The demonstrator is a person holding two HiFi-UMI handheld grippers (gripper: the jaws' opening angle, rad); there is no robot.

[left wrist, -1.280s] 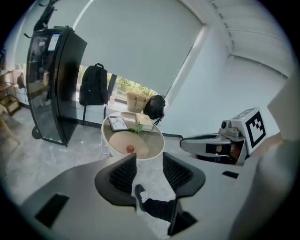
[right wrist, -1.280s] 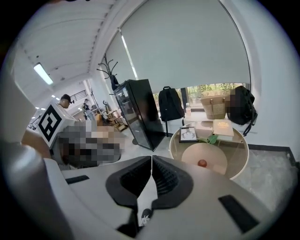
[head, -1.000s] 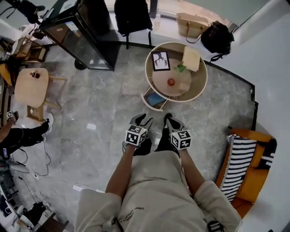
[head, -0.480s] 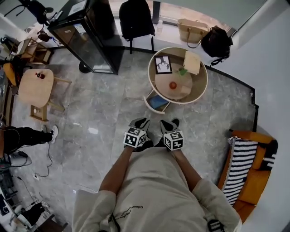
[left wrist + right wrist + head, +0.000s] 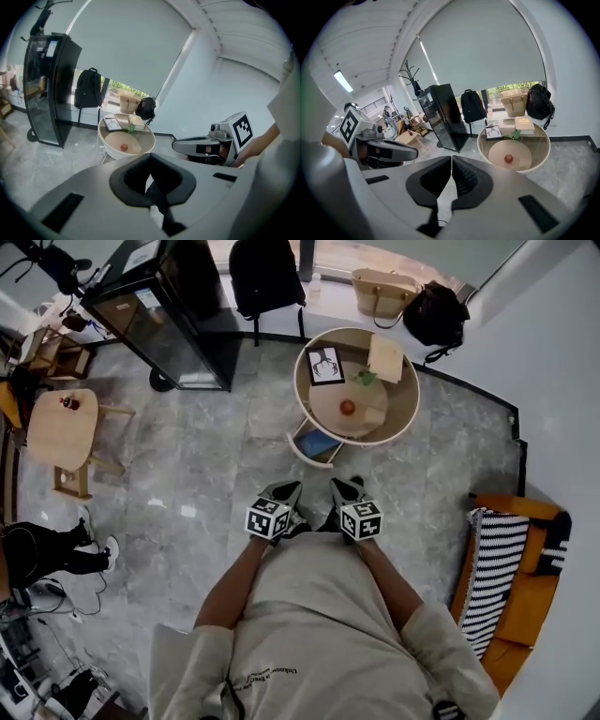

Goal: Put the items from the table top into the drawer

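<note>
Both empty: left gripper [image 5: 285, 487] just closed, right gripper [image 5: 343, 485] pressed together, idle since the table [image 5: 299, 390] and seemingly open drawer [image 5: 319, 444] lie well ahead.

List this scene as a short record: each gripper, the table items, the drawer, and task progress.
left gripper: shut, nothing between the jaws
right gripper: shut, nothing between the jaws
round table: ahead of the person, apart from both grippers
on table: red ball, framed picture, book, green leafy item
drawer: pulled open under the table, blue item inside
task progress: table items not yet picked up
</note>
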